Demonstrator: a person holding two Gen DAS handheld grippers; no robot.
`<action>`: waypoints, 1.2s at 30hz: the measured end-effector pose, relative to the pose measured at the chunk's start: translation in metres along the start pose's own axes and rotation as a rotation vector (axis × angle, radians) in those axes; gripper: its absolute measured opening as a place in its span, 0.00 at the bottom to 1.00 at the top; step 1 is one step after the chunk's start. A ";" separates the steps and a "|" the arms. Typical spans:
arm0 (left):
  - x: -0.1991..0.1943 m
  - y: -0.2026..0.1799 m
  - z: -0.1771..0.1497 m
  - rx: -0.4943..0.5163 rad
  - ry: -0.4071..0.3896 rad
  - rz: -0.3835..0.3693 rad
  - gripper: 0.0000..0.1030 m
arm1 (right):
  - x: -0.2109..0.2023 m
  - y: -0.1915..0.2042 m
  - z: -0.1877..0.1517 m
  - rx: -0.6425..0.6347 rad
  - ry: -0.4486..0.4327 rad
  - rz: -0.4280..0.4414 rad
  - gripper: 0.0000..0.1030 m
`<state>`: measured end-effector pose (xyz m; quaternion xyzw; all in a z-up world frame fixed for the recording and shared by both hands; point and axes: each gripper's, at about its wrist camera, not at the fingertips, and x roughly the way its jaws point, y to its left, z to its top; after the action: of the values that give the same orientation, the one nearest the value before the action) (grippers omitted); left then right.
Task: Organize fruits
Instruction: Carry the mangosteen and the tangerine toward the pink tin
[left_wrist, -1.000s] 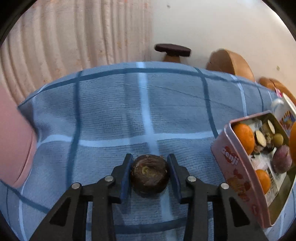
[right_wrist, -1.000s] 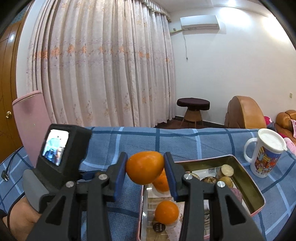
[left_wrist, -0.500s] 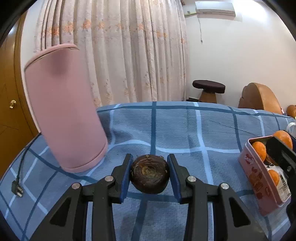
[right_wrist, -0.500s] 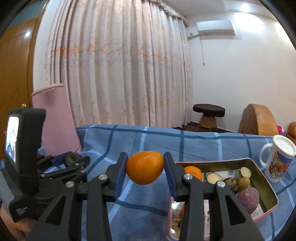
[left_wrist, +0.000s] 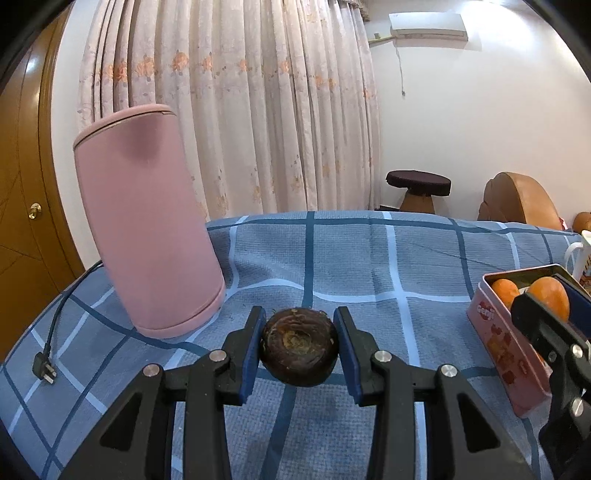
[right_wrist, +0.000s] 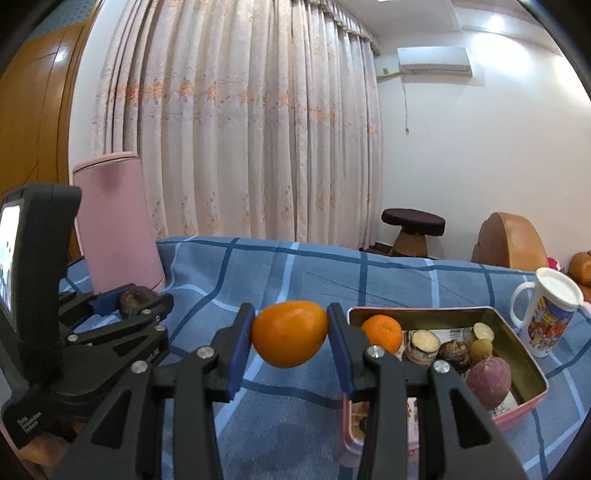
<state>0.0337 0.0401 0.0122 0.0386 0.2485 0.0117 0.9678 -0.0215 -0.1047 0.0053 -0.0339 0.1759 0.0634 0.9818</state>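
Note:
My left gripper (left_wrist: 299, 347) is shut on a dark brown round fruit (left_wrist: 299, 349) and holds it above the blue checked cloth, right of a pink cylinder (left_wrist: 147, 243). My right gripper (right_wrist: 290, 336) is shut on an orange (right_wrist: 290, 333) and holds it just left of the pink tin (right_wrist: 532, 373). The tin holds another orange (right_wrist: 382, 332), a purple fruit (right_wrist: 488, 380) and several small brown pieces. The left gripper (right_wrist: 129, 299) also shows at the left of the right wrist view. The right gripper with its orange (left_wrist: 548, 297) shows at the right edge of the left wrist view, by the tin (left_wrist: 498, 343).
A white printed mug (right_wrist: 550, 314) stands right of the tin. A black cable with a plug (left_wrist: 44, 365) lies left of the pink cylinder. Behind the table are curtains, a dark round stool (left_wrist: 417, 184) and a brown armchair (left_wrist: 521, 203).
Both grippers have lifted and tilted up, so the room shows more. The left one has moved left toward the pink cylinder; the right one has moved the orange left, off the tin.

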 end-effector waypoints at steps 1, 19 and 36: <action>-0.003 0.000 -0.001 -0.001 -0.003 0.000 0.39 | -0.001 0.001 0.000 -0.003 -0.001 -0.001 0.42; -0.027 -0.002 -0.010 -0.025 -0.031 0.000 0.39 | -0.021 -0.006 -0.007 -0.003 -0.002 -0.027 0.42; -0.037 -0.012 -0.015 -0.018 -0.031 -0.013 0.39 | -0.038 -0.021 -0.015 -0.020 -0.010 -0.055 0.42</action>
<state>-0.0057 0.0278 0.0154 0.0285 0.2334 0.0072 0.9719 -0.0593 -0.1313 0.0060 -0.0482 0.1696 0.0384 0.9836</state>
